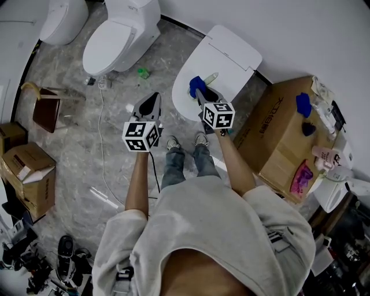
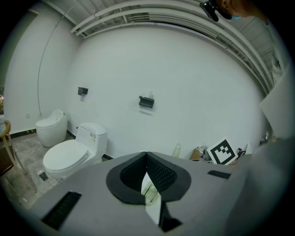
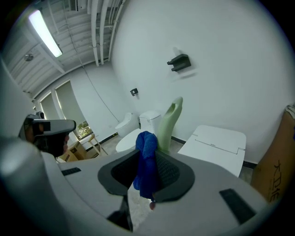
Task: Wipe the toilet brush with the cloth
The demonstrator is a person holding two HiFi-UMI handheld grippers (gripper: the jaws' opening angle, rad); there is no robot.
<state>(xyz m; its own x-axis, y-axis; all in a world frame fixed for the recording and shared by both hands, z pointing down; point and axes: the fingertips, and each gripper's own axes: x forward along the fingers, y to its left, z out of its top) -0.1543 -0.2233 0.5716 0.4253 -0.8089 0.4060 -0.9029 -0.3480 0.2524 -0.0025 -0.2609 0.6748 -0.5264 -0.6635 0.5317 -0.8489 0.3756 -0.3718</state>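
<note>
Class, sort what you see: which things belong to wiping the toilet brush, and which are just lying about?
For the job:
- blue cloth, clamped in the right gripper
- pale green toilet brush, just behind the cloth

Lying about:
- big cardboard box
- pink packet on that box
- white cable on the floor
- spare toilet

This is a bare test or display room, not a home bathroom. The nearest toilet (image 1: 226, 56) has a second toilet (image 1: 118, 36) and a third toilet (image 1: 63, 17) to its left along the same white wall. A cardboard box (image 1: 276, 130) sits to its right, and exposed ceiling pipes (image 2: 138, 11) run overhead.
</note>
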